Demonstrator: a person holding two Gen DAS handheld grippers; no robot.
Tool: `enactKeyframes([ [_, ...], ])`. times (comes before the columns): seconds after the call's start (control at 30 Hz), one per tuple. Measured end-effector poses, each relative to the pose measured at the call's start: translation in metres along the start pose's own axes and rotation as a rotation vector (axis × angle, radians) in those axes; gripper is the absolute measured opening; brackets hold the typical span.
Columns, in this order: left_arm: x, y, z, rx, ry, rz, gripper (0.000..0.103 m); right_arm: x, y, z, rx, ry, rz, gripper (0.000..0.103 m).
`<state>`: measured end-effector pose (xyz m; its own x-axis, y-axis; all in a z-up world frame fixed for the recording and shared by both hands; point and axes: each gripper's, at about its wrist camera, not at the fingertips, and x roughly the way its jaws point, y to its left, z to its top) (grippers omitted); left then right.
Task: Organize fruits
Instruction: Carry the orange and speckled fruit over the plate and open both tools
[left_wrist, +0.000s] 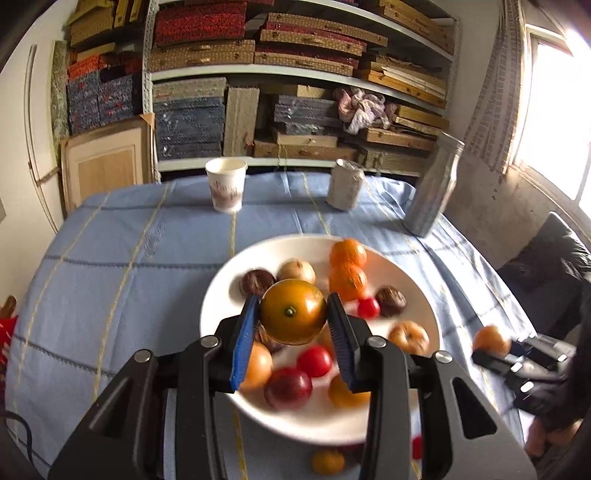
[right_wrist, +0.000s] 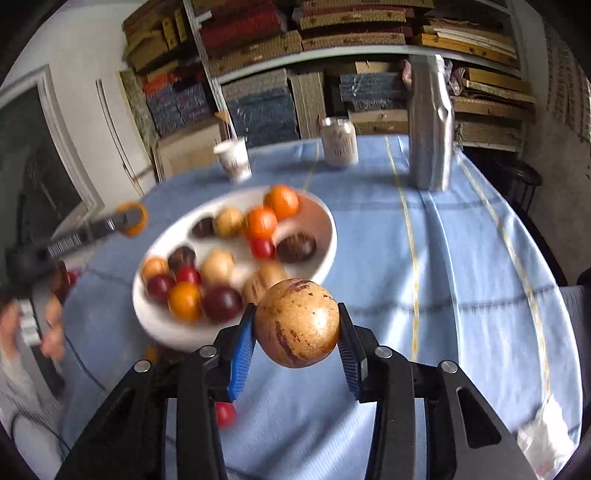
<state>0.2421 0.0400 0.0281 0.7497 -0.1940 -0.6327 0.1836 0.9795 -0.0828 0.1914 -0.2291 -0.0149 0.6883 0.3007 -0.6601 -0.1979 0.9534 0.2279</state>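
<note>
Fruit is split between the plate and the two tools. Largest of all is the table (left_wrist: 110, 266), round under a pale blue checked cloth, with shelves of stacked boxes behind it. On its far side stand a tall silver bottle (left_wrist: 434, 184), a can (left_wrist: 345, 184) and a paper cup (left_wrist: 226, 188), set apart in a row. Nearer sits the white plate (left_wrist: 221, 295), heaped with fruit: two oranges (left_wrist: 348, 266) touching at the back, dark brown balls, pale tan ones, small red ones and a plum-coloured one at the front. A few small fruits lie loose on the cloth just off the plate's near rim.

Left tool (left_wrist: 292, 314) is clenched on a yellow-orange fruit (left_wrist: 292, 312), held above the plate's middle. Right tool (right_wrist: 297, 330) grips a tan speckled fruit (right_wrist: 297, 323) between its blue pads, above the cloth just beside the plate's near edge; its opening has just been changing around that fruit. A hand (right_wrist: 51, 332) shows blurred at the left of the right tool's view.
</note>
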Motion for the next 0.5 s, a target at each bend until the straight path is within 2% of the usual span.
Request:
enactKeyframes([
  [0.13,0.019,0.0,0.01,-0.008,-0.003,0.008,0.037,0.029,0.018,0.041,0.024,-0.023,0.055,0.042],
  [0.33,0.059,0.012,-0.004,-0.016,0.07,0.001,0.037,0.086,0.045,0.046,0.003,0.04,0.096,0.042],
  [0.5,0.078,0.019,-0.009,-0.028,0.112,-0.019,0.038,0.101,0.042,0.045,0.015,0.06,0.077,0.046],
])
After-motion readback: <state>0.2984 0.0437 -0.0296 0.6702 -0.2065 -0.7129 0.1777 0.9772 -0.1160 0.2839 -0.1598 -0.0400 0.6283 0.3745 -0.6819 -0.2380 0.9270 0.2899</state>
